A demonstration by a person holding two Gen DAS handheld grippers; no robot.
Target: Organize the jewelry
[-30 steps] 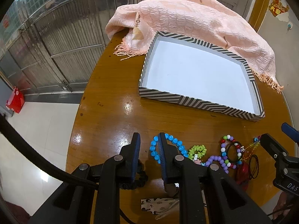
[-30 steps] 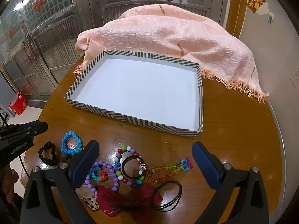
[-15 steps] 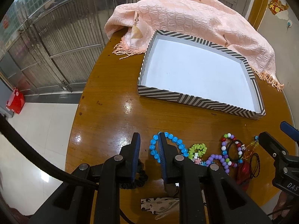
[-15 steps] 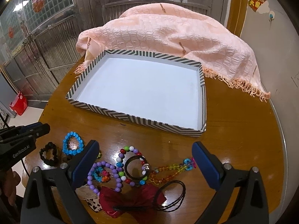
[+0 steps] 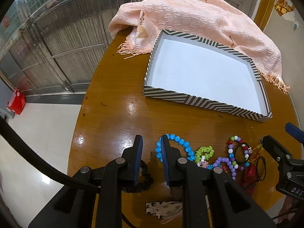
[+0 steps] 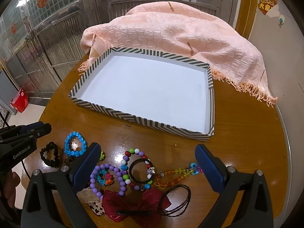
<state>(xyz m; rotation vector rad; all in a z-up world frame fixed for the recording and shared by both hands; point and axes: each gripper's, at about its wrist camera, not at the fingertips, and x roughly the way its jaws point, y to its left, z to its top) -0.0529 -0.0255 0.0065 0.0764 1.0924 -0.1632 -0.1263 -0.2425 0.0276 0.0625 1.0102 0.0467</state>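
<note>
Several bead bracelets lie in a row near the table's front edge: a blue one (image 5: 176,148) (image 6: 75,146), a green one (image 5: 204,152), a purple one (image 6: 106,178) and a multicolour one (image 6: 133,169) around a black hair tie (image 6: 141,171). A black scrunchie (image 6: 49,156) lies furthest left. My left gripper (image 5: 151,142) hovers between the scrunchie and the blue bracelet, jaws narrowly apart with only bare table between them. My right gripper (image 6: 147,146) stands wide open above the multicolour bracelet, holding nothing. The striped tray (image 6: 133,112) (image 5: 199,100) behind holds nothing.
An amber bead chain (image 6: 176,174), black cords (image 6: 176,199) and a red bow (image 6: 133,203) lie at the front right. A pink fringed shawl (image 6: 180,38) drapes over the tray's far side. The round wooden table (image 6: 247,133) drops off to a tiled floor on the left.
</note>
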